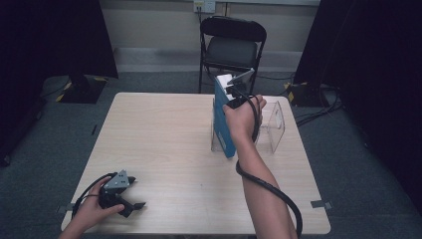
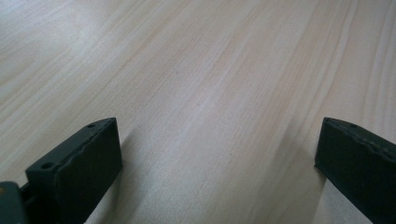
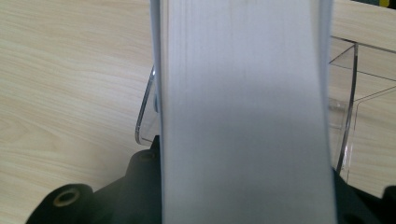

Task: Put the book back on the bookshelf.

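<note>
Right of centre in the high view, your right gripper clamps the upright blue book directly above the clear stand; your left gripper, lower left, rests open.

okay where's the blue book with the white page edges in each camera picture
High view: the blue book with white page edges stands upright right of centre, in the clear acrylic holder.
Left gripper view: not in it.
Right gripper view: its page edges run down the centre.
Shared landmark: the light wooden table.
</note>
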A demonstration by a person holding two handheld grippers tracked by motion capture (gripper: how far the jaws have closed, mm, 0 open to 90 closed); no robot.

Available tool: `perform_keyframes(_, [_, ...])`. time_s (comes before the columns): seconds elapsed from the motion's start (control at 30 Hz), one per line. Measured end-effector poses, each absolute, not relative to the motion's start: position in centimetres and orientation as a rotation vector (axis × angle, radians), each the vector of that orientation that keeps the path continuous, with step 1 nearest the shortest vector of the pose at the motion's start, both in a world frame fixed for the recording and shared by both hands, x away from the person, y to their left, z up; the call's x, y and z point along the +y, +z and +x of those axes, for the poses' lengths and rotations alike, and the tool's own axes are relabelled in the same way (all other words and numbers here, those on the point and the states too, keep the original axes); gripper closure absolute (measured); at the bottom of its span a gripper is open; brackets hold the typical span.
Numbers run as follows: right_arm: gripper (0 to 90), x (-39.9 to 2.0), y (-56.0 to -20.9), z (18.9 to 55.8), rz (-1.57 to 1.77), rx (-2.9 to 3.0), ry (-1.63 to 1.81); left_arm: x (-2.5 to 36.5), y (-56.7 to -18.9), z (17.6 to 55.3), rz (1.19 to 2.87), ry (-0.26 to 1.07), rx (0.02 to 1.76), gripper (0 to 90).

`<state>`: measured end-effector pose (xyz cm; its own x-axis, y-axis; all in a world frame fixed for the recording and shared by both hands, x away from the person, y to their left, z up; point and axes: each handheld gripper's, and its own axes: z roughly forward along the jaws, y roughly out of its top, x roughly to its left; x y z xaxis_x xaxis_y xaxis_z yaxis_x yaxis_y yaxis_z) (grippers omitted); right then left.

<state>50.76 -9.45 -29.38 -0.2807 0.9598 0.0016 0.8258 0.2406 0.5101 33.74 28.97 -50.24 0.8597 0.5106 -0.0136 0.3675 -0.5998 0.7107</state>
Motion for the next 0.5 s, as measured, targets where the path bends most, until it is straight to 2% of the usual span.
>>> perform_keyframes(0.5, [61.2,-9.21,-29.92,51.04,1.657,2.21,0.606,28.97,-50.24,33.72,2.277,0.245,0.635,0.0])
